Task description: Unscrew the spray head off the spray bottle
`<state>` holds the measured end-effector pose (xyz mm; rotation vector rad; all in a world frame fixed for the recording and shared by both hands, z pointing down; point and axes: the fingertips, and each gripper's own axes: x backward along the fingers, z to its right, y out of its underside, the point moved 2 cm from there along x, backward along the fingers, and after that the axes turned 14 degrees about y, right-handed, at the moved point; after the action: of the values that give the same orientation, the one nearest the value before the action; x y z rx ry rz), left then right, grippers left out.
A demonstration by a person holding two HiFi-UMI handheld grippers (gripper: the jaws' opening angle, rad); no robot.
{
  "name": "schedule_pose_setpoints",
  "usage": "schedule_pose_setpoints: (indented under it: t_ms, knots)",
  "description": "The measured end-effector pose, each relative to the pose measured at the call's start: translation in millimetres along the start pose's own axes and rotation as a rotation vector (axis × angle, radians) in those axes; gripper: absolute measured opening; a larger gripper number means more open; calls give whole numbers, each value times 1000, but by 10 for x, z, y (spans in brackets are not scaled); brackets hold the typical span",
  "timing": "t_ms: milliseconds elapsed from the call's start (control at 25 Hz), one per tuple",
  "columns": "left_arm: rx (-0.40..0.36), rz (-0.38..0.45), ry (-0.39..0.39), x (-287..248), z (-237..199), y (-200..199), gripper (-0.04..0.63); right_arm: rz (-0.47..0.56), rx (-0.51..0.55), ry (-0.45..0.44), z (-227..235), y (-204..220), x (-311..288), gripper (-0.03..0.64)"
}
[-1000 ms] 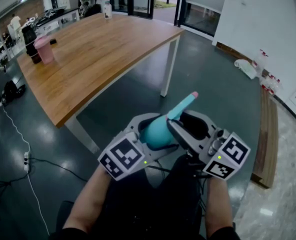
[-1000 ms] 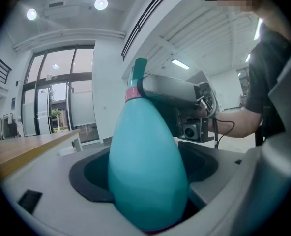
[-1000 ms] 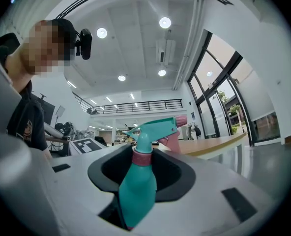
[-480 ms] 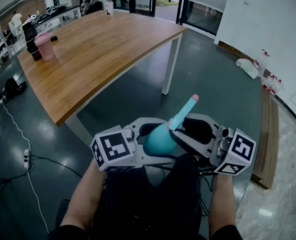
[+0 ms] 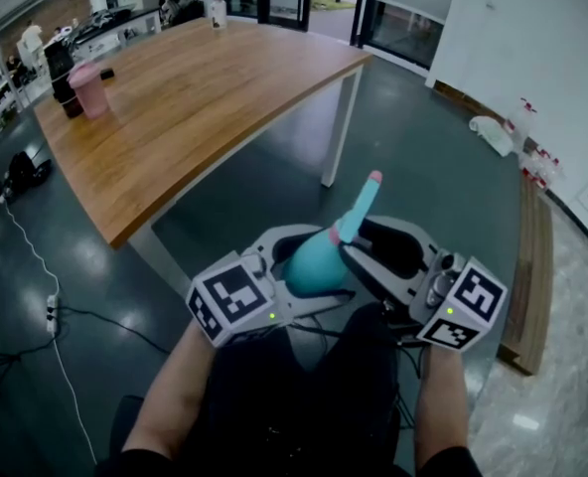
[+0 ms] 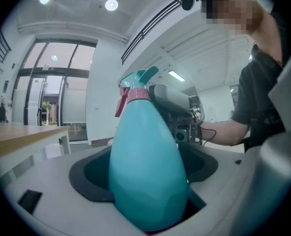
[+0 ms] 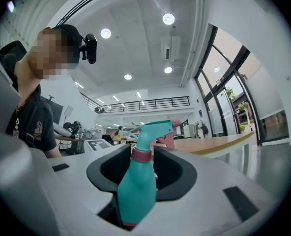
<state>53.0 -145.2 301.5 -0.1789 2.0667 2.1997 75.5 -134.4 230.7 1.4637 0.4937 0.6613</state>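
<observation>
My left gripper (image 5: 292, 266) clamps the bottle (image 5: 317, 263), which points to 1 o'clock; my right gripper (image 5: 366, 251), jaws just opening, stands loose round the neck below the spray head (image 5: 360, 205).

The wooden table (image 5: 195, 97) bears a pink tumbler (image 5: 90, 92) and a dark container (image 5: 64, 85) at its left end, and a white bottle (image 5: 215, 13) at its far edge.

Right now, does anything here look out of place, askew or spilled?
Nothing looks spilled or broken. The teal plastic spray bottle leans at a slant, shut in the left gripper over the dark floor, clear of the wooden table. A pale object lies loose on the floor by the white wall; I cannot tell what it is.
</observation>
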Motion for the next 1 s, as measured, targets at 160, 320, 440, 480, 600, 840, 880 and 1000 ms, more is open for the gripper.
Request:
schedule_pose_setpoints:
  t_ms: [160,320,440,480,600,840,880,1000]
  knots:
    - [11,9,-169,104,-213,17,410,-5,-14,94,85,43,-38,160]
    - [0,-10,-315,161,-346,47,410,-3,-46,186,83,54,-105,160]
    - [-27,-21,-414,197,-401,76,410,6,-65,269,107,63,-171,160]
    - [-35,-24,-438,202,-409,80,410,5,-70,282,112,72,-185,160]
    - [-44,-33,-469,188,-416,96,410,-9,-81,286,92,99,-237,160]
    - [-43,-44,-492,124,-389,137,410,-10,-96,299,60,98,-308,161]
    - [-43,-47,-495,113,-384,137,410,-8,-94,300,58,97,-305,161]
    - [-42,-47,-481,105,-376,133,410,1,-78,291,52,90,-294,141]
